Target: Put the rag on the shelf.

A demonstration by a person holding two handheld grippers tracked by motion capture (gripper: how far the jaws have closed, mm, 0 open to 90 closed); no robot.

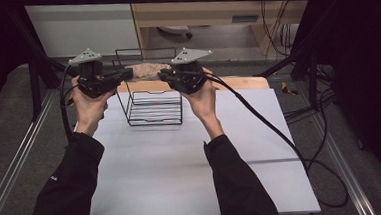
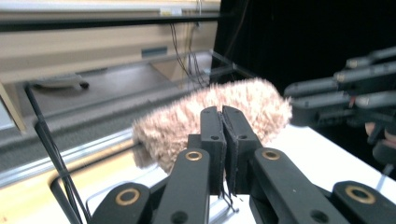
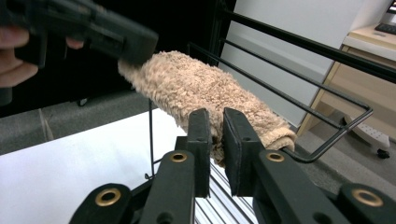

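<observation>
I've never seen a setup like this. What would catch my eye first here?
Probably the fuzzy tan cloth, stretched in the air between two black hand-held claws at the far side of the table. The left claw pinches one end and the right claw the other. It hangs above a black wire rack that stands on the white tabletop.

White table (image 1: 182, 168) seen centre, wooden strip (image 1: 242, 82) along far edge. Grey floor (image 1: 9, 128) at left, black cables (image 1: 324, 109) trailed at right. Wooden cabinet (image 1: 197, 9) and white panel (image 1: 81, 26) placed far behind.
</observation>
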